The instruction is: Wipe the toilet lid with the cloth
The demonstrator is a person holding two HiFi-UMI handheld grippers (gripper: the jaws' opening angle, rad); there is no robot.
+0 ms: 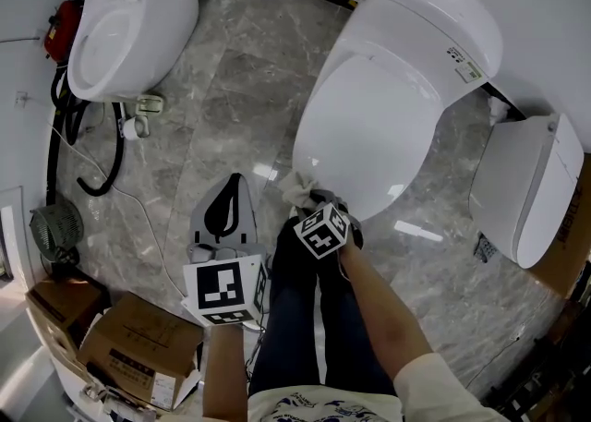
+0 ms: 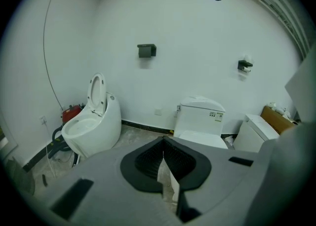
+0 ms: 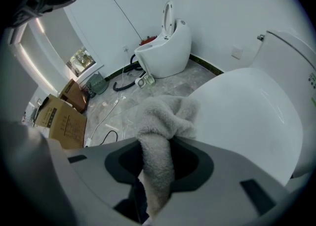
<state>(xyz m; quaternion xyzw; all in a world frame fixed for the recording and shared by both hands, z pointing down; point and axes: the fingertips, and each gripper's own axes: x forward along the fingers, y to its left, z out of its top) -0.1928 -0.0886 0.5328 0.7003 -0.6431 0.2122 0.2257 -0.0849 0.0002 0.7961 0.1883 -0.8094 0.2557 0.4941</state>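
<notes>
Fluffy grey cloth (image 3: 165,116) is clamped in the right gripper (image 3: 159,153) and held at the near edge of the closed white oval toilet lid (image 1: 369,125); the left gripper (image 2: 164,143), further left, is clenched on nothing.

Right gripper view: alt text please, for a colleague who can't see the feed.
The right gripper is shut on a pale fluffy cloth, which bunches up at the front edge of a closed white toilet lid. Behind, on a grey marble floor, stand a second toilet with its seat raised and cardboard boxes at left.
</notes>
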